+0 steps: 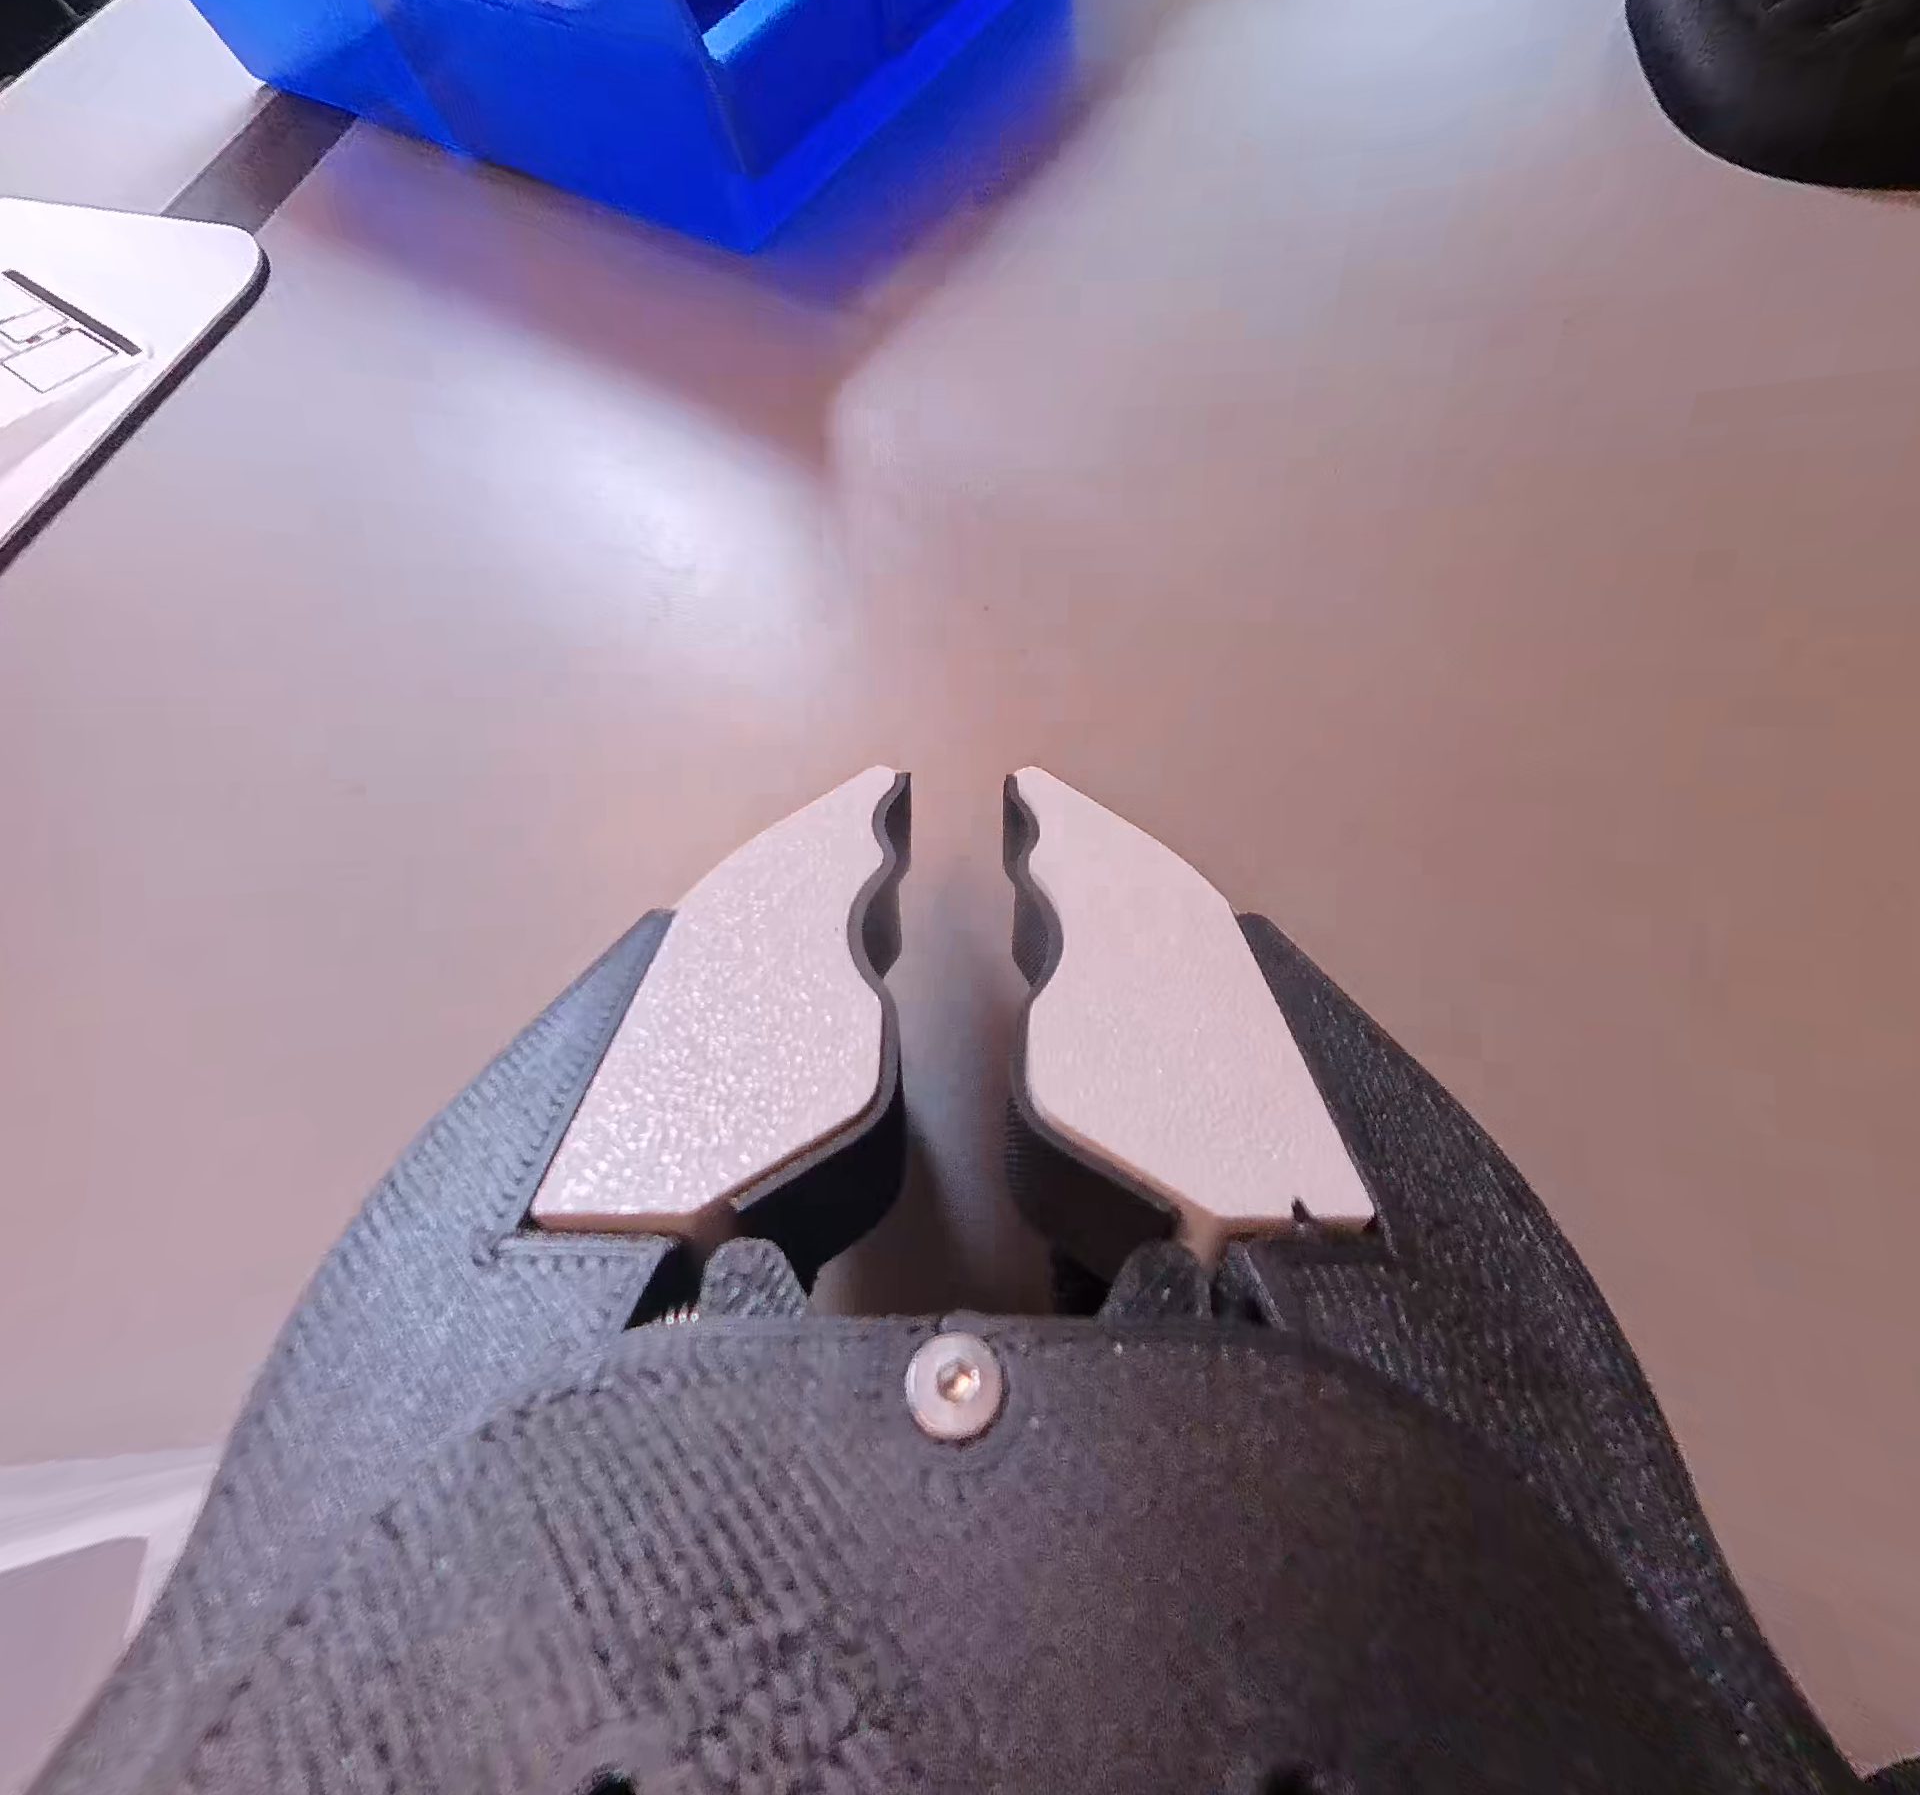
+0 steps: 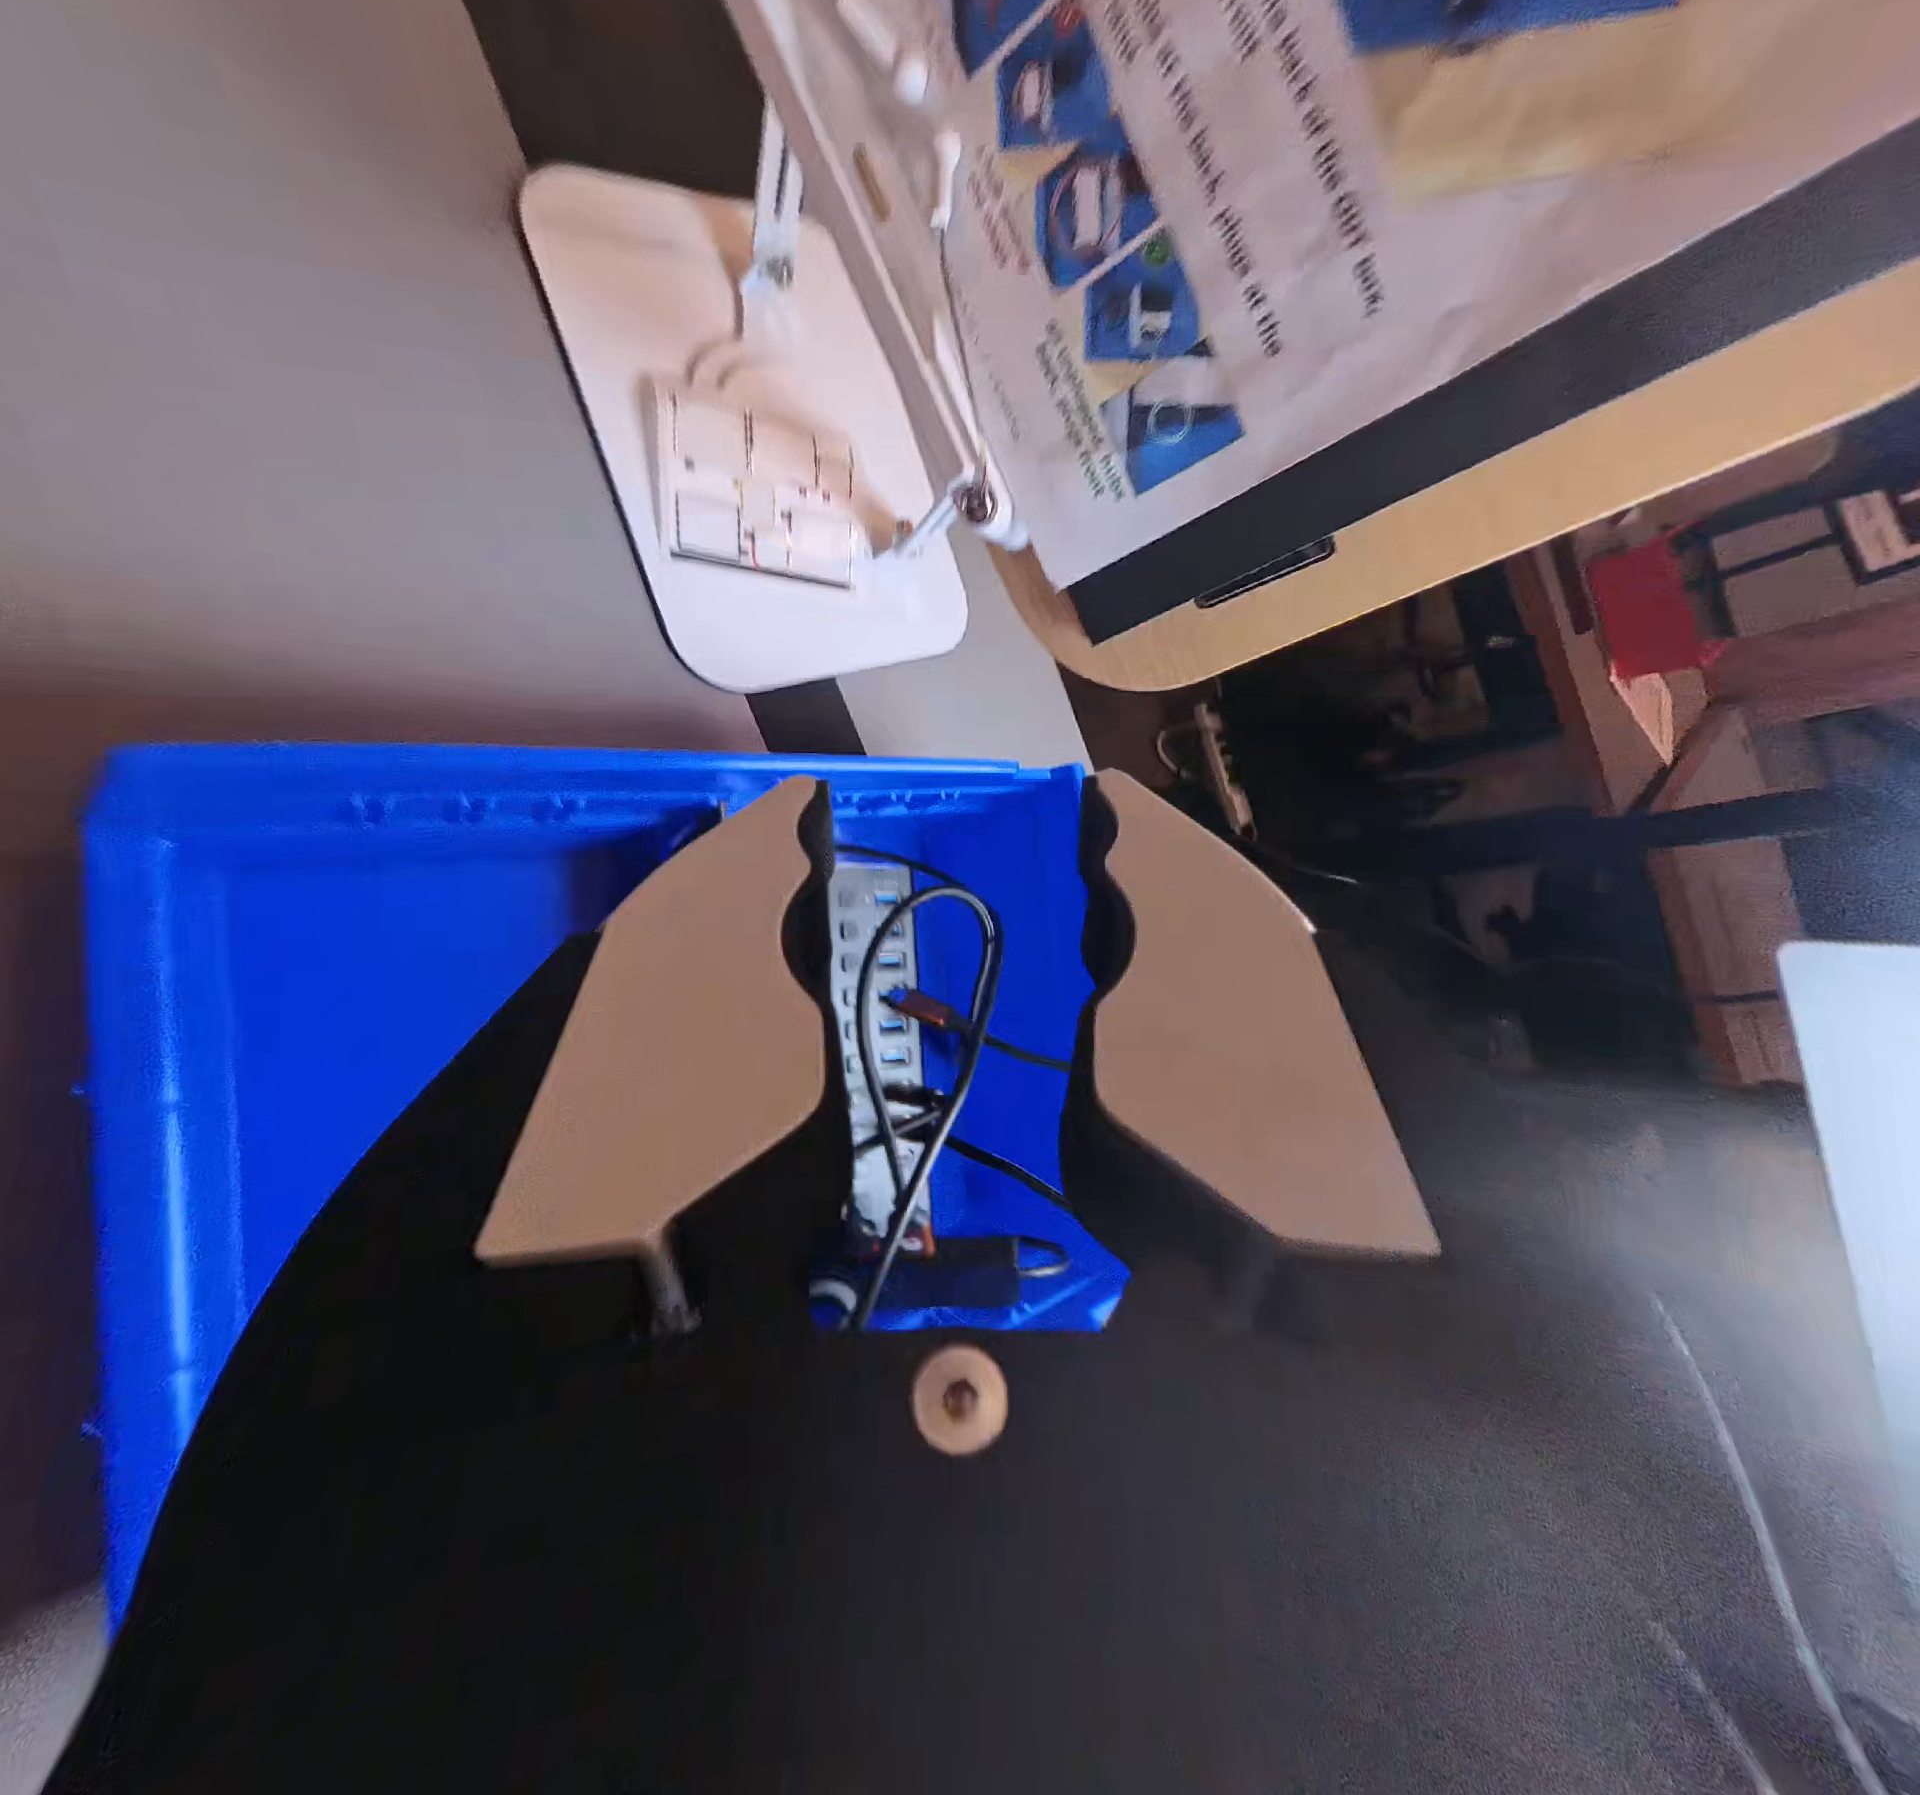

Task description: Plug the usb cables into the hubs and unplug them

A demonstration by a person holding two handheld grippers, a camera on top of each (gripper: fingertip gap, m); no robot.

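Observation:
My right gripper (image 2: 951, 800) is open and empty, held above a blue bin (image 2: 312, 914). Between its fingers, down in the bin, I see a grey USB hub (image 2: 878, 997) with a row of blue ports. A black cable (image 2: 977, 956) loops over it, and an orange-tipped plug (image 2: 928, 1010) sits at one port. A black device (image 2: 966, 1262) lies at the hub's near end. My left gripper (image 1: 956, 789) hovers low over the bare table (image 1: 1351, 602), fingers slightly apart with nothing between them. The blue bin (image 1: 623, 83) stands ahead of it.
A white stand base (image 1: 94, 343) sits at the left; it also shows in the right wrist view (image 2: 748, 436) beyond the bin, under a board with a printed picture sheet (image 2: 1247, 187). A black textured gripper body (image 1: 1787, 31) is at the upper right. The floor and shelving lie beyond the table edge. The gap from one gripper's tips to the other's is roughly 35 centimetres. The black device (image 2: 966, 1262) is about 20 centimetres from my right fingertips.

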